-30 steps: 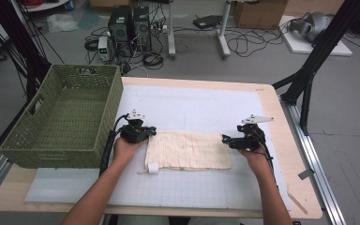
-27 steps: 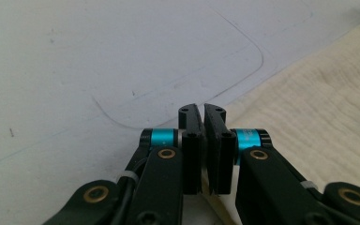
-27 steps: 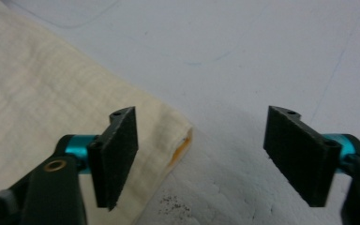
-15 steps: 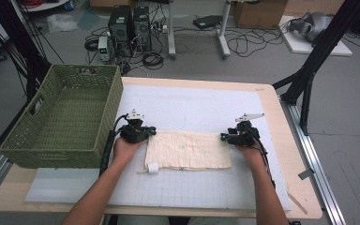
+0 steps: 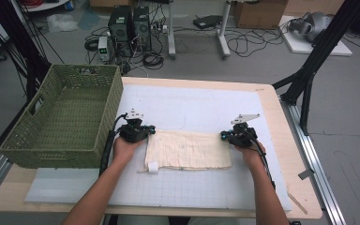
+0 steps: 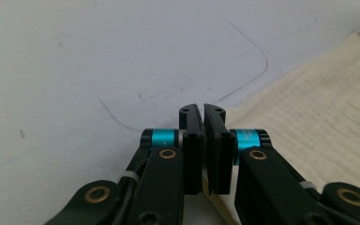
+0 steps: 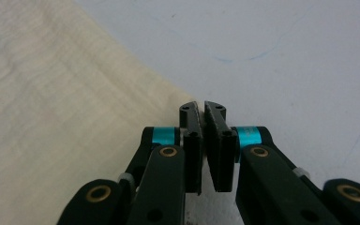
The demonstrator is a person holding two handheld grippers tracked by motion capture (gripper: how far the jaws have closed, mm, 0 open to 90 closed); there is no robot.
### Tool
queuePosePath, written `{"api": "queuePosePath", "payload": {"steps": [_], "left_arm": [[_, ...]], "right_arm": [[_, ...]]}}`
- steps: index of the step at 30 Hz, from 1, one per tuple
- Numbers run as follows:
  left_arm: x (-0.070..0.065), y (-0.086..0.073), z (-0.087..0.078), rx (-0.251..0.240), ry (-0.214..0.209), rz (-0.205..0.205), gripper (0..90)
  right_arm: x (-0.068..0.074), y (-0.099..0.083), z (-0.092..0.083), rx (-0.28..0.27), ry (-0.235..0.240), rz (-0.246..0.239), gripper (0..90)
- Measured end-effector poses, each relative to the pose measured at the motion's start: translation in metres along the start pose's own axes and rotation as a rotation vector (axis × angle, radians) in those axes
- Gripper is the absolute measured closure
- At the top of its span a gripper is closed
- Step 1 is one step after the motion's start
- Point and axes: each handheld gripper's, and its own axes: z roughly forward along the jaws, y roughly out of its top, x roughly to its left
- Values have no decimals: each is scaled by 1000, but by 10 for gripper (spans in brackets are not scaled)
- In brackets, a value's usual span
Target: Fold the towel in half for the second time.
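Room: bare grey floor with computers and loose cables behind a wooden table (image 5: 281, 112) covered by a white mat (image 5: 201, 105).
Left gripper (image 5: 143, 131): jaws pressed together, pinching the far left corner of the cloth (image 5: 187, 150); a sliver of fabric shows between the pads in the left gripper view.
Right gripper (image 5: 226, 136): jaws have just been closing and now meet at the far right corner of the cloth, its edge running in under them.
Cloth: cream, folded into a long strip, lying flat mid-mat between the two grippers, a small white tag (image 5: 153, 167) at its near left corner.
Basket (image 5: 63, 117): green wicker, at the left end of the table, just beside the left hand.
Doing it well: I would lift both corners together and level, keeping the far edge taut so the layers do not slip apart.
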Motion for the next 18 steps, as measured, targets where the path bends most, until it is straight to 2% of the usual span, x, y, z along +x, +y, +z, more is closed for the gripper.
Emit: {"api": "queuePosePath", "payload": {"steps": [2, 4, 6, 7, 10, 15, 18], "left_arm": [[0, 4, -2, -20, 11, 10, 862], [0, 7, -5, -79, 14, 0, 862], [1, 8, -8, -109, 5, -11, 861], [1, 8, -9, -107, -1, -8, 862], [-1, 8, -16, -115, -25, -1, 861], [-13, 10, -28, -136, -24, 48, 858], [-17, 7, -33, -138, -35, 54, 858]], "right_arm": [[0, 3, -2, -44, -28, -7, 863], [1, 5, -3, -75, -61, -12, 863], [0, 5, -4, -98, -73, -5, 862], [1, 5, -5, -111, -65, 11, 862], [3, 4, -9, -123, -66, -18, 861], [7, -1, -19, -167, -44, -22, 861], [9, -2, -26, -174, -28, -31, 860]]}}
